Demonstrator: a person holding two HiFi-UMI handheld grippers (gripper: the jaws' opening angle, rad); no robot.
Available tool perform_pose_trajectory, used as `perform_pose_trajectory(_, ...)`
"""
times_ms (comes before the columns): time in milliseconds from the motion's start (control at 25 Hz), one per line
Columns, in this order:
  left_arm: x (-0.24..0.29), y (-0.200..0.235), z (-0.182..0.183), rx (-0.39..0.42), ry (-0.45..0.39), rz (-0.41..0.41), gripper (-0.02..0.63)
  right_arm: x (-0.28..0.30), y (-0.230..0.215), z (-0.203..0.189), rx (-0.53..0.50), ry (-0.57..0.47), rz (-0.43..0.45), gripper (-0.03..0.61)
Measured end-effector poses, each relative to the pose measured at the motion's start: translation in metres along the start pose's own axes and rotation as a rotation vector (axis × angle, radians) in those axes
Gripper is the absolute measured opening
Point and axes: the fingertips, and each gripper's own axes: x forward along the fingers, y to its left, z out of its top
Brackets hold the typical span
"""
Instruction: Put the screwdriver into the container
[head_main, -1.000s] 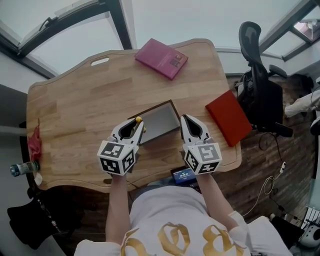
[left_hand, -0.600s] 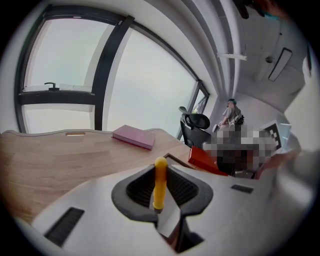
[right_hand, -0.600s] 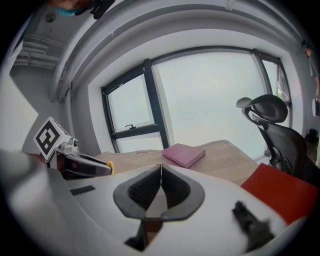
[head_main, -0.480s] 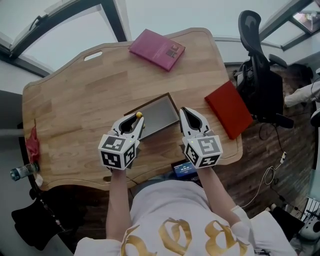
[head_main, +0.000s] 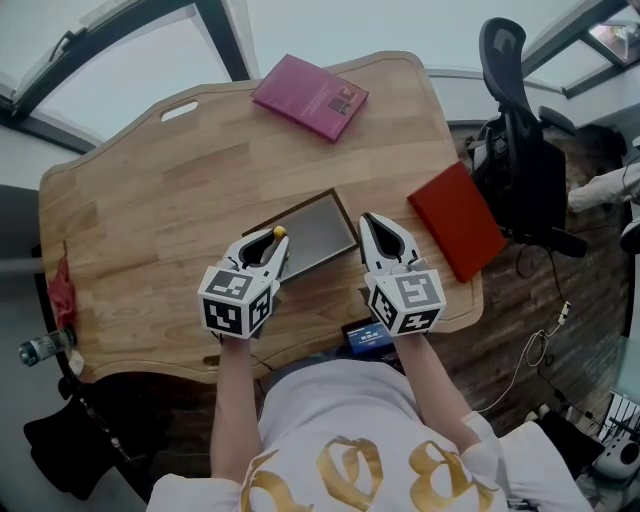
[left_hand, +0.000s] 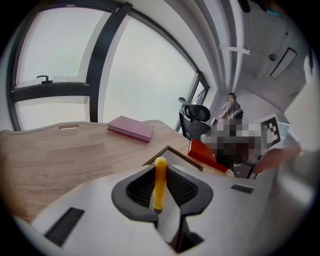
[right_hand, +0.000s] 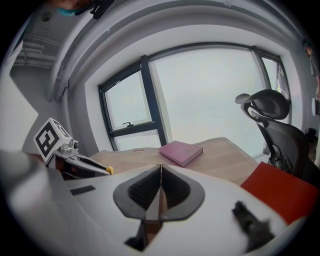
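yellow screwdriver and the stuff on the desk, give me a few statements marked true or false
1. The yellow-handled screwdriver is clamped in the left gripper. True.
2. The screwdriver lies loose inside the grey wood-rimmed tray. False: the left gripper holds it.
3. The right gripper is shut with nothing in it. True.
4. The pink book lies in the tray. False: it rests near the far edge of the wooden table, apart from the tray.

Office workspace by big windows
A wooden desk (head_main: 150, 220) is standing under tall dark-framed windows (right_hand: 210, 95), a black swivel chair (head_main: 522, 185) is sitting beside it, a pink book (head_main: 310, 96) and a red book (head_main: 458, 220) are lying on top, and cables (head_main: 535, 372) are trailing over the wood floor (head_main: 500, 335).
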Motion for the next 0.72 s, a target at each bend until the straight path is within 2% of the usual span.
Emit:
perform_pose_trajectory(240, 0.006, -0.001, 0.001, 0.012, 0.026, -0.009, 0.077, 0.007, -0.005, -0.002, 0.007, 0.007, 0.002, 0.032)
perform_pose_trajectory(560, 0.021, -0.014, 0.0, 0.091, 0.099, -0.048, 0.077, 0.011, -0.014, -0.001, 0.009, 0.013, -0.009, 0.032)
perform_pose_trajectory(720, 0.025, -0.013, 0.0, 0.082, 0.118, -0.06, 0.076, 0.012, -0.022, 0.0, 0.011, 0.017, -0.02, 0.032)
